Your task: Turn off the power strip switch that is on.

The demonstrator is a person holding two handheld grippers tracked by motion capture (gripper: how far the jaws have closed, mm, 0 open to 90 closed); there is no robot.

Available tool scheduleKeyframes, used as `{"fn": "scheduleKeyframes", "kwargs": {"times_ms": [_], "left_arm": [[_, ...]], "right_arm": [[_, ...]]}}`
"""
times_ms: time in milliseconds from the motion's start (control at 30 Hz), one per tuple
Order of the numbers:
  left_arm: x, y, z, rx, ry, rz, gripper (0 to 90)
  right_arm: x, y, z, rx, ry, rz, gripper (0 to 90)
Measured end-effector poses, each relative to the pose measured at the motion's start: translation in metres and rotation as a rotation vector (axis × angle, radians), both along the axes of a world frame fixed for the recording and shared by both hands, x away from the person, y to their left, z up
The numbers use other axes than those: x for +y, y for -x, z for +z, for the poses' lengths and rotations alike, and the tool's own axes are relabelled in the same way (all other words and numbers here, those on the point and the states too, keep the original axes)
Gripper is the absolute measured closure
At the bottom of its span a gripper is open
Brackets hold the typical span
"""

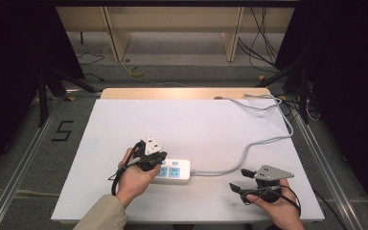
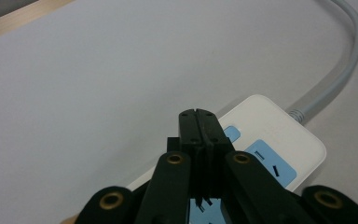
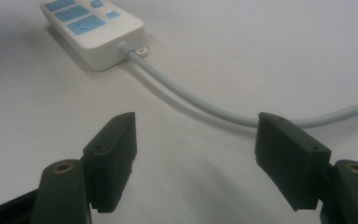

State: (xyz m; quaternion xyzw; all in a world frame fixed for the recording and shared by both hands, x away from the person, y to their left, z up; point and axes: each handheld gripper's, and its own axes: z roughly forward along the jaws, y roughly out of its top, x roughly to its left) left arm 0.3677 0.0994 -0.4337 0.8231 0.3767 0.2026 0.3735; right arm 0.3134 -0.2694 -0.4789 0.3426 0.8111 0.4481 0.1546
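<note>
A white power strip (image 1: 178, 171) with blue sockets lies on the white table (image 1: 187, 124) near the front, left of centre. Its grey cable (image 1: 249, 149) curves right and back towards the far right corner. My left gripper (image 1: 161, 161) is shut, its jaws pressed together with nothing between them, right over the strip's left end. In the left gripper view the closed tips (image 2: 198, 114) hang above the strip (image 2: 279, 135) beside a blue button. My right gripper (image 1: 240, 180) stands open near the front right, empty. Beyond its jaws (image 3: 196, 135) lie the cable (image 3: 191, 100) and the strip (image 3: 102, 39).
A wooden strip (image 1: 172, 93) borders the table's far edge. The cable (image 1: 263, 103) loops off the back right corner. Metal rails run along both sides of the table, and a taped "5" (image 1: 63, 130) marks the floor at left.
</note>
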Motion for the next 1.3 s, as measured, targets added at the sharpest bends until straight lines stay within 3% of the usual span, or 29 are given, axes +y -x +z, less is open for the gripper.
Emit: {"fn": "scheduleKeyframes", "kwargs": {"times_ms": [533, 1300], "left_arm": [[-0.012, -0.01, 0.001, 0.047, -0.026, -0.007, 89.7], [-0.035, -0.022, -0.006, 0.132, -0.091, -0.064, 89.6]], "right_arm": [[0.0, 0.0, 0.0, 0.001, -0.002, 0.001, 30.4], [0.0, 0.0, 0.0, 0.005, -0.002, 0.004, 30.4]]}}
